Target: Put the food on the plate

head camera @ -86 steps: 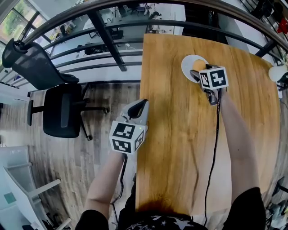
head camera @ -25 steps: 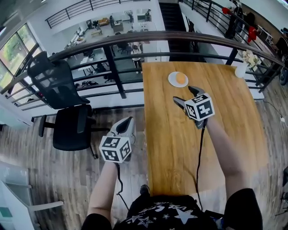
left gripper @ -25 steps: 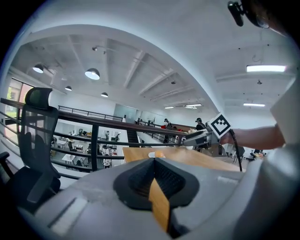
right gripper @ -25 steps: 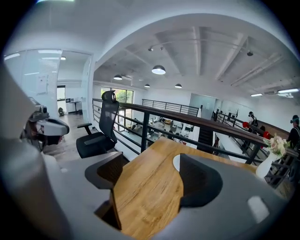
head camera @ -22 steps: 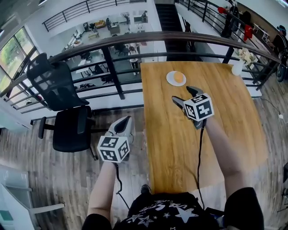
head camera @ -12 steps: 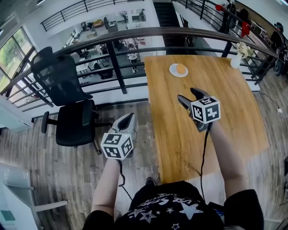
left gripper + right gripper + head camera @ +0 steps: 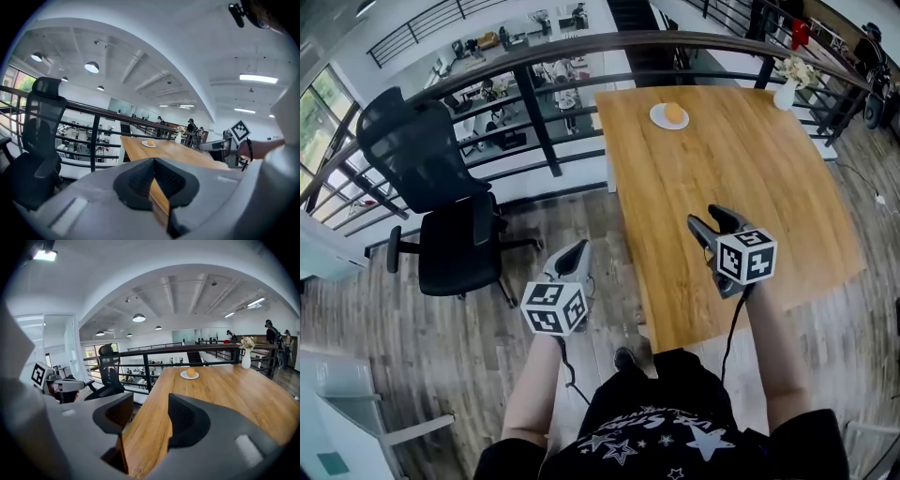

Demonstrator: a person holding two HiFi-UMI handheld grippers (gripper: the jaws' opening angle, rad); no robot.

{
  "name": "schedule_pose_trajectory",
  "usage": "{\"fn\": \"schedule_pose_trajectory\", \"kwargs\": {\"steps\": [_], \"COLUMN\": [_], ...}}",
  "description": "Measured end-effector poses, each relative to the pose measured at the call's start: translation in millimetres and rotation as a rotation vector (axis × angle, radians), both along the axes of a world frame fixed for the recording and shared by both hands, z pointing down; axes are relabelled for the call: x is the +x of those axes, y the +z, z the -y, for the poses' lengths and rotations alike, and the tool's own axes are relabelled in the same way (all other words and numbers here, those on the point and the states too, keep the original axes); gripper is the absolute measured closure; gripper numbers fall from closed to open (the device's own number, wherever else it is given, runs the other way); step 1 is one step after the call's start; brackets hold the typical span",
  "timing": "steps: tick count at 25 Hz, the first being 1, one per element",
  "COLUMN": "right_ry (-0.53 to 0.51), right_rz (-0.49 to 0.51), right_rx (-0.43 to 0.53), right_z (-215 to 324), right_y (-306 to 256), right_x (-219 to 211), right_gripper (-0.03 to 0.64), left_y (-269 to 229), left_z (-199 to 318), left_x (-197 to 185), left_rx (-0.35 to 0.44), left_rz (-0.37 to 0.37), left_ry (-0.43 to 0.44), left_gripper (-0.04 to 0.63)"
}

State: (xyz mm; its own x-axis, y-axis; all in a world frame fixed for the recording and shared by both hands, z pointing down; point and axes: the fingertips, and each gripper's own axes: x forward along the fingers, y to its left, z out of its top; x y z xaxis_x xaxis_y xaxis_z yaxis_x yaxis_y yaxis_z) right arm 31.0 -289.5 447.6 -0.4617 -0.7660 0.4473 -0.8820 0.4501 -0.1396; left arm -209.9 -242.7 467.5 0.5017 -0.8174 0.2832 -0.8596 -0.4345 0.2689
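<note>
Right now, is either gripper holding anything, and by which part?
Nothing is held. The right gripper has its jaws closing on empty air; the left gripper is shut and empty. The food sits on the plate, far off.

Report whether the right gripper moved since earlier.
Yes: right gripper drew back from the white plate toward the near edge of the wooden table, empty jaws closing.

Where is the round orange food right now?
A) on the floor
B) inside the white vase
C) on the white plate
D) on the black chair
C: the orange food sits on the white plate at the far end of the wooden table.
</note>
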Motion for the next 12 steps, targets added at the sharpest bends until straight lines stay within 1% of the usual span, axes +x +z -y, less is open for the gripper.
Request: {"fn": "schedule_pose_trajectory", "kwargs": {"steps": [2, 5, 8, 12], "right_ry": [0.020, 0.040, 0.037, 0.053], "right_rz": [0.023, 0.041, 0.047, 0.092], "right_rx": [-0.012, -0.020, -0.018, -0.030], "right_z": [-15, -31, -40, -55], "right_y": [10, 24, 32, 40], "right_x": [2, 4, 6, 15], "right_gripper": [0.393, 0.422, 0.457, 0.482], "left_y": [8, 19, 24, 27], "left_z": [-13, -33, -44, -59], "left_x": [5, 16, 29, 49], "left_rx": [-0.014, -0.023, -0.027, -0.030], "left_rz": [-0.008, 0.002, 0.002, -0.003], "left_ry": [0.017, 0.049, 0.052, 0.049], "left_gripper": [0.594, 0.594, 0.594, 0.594]}}
